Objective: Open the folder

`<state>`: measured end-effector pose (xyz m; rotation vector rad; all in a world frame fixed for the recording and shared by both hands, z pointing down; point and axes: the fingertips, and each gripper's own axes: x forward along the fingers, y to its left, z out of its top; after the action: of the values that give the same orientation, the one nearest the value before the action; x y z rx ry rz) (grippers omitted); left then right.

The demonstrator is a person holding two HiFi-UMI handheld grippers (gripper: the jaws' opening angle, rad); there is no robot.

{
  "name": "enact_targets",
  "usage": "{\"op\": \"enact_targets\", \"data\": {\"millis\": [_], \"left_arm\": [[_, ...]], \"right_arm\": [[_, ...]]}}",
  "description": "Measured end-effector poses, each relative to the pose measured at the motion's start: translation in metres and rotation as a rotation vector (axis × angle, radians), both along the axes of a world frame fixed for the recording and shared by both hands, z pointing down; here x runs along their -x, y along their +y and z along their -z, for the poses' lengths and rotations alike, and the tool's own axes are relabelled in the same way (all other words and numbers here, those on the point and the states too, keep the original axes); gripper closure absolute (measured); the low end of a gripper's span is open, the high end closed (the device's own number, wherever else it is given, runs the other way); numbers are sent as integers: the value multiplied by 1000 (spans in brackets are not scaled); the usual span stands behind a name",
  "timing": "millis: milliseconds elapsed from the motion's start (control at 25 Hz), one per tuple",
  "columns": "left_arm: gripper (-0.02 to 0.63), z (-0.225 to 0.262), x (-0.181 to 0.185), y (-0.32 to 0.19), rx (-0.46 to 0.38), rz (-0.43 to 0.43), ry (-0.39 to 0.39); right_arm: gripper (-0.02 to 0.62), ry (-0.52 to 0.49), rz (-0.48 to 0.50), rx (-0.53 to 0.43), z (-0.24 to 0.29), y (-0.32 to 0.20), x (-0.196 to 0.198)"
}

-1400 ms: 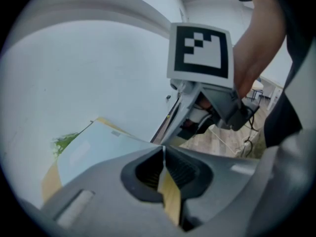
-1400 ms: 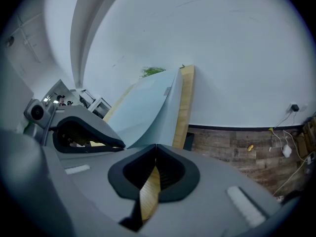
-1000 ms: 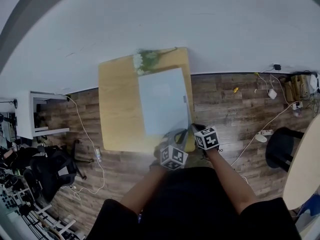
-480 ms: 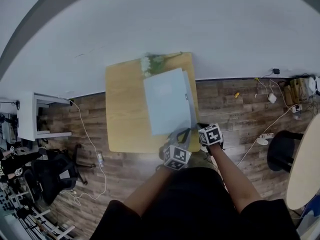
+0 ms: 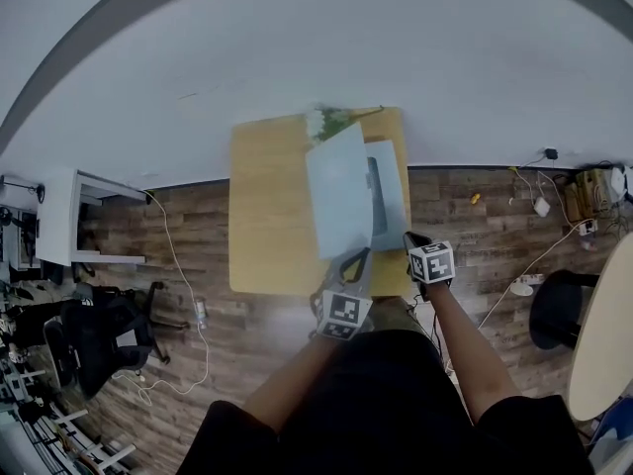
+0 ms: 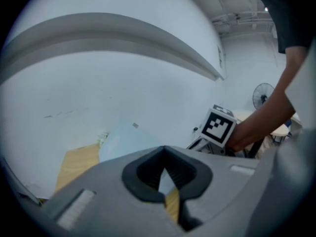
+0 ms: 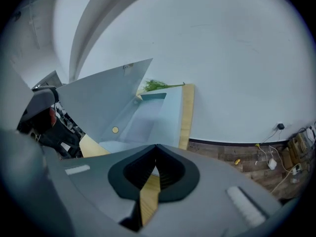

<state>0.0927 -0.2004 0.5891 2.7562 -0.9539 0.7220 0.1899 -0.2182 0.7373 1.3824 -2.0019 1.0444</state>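
The left gripper (image 5: 356, 262) has its jaws pressed together on the near corner of the cover (image 5: 341, 201), a thin sheet pinched between the pads. From there the cover runs away toward 12 o'clock and stands tilted off the folder (image 5: 388, 191), whose inside shows open at about 1 o'clock. The folder lies lengthwise, 6 to 12, on the bench (image 5: 267, 216). Its hinge looks to be the long edge at 9 o'clock, so I'd say the cover has to swing over that way. The right gripper (image 5: 410, 240) sits just beside the folder's near right corner, jaws together with nothing between them.
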Motion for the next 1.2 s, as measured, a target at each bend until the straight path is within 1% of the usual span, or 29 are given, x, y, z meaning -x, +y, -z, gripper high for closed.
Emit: {"op": "enact_targets", "data": {"millis": [80,160,280,440,720,960,1200], "left_arm": [[606,9,18,0,-3,41,22],[606,17,34,1,-24,67,25],[606,26,59,2,-39,110,45],[607,29,99,1,-34,198,87],[607,35,162,-1,-55,320,85],[606,27,222,-3,-44,433,107],[606,5,282,-7,6,538,120]], "right_arm": [[592,10,4,-19,8,2,12],[592,14,5,-56,21,3,25],[593,-15,23,-105,45,4,52],[593,-21,64,-121,56,9,83],[592,-8,107,-171,78,14,127],[592,-1,149,-200,90,20,171],[593,18,178,-197,92,20,207]]}}
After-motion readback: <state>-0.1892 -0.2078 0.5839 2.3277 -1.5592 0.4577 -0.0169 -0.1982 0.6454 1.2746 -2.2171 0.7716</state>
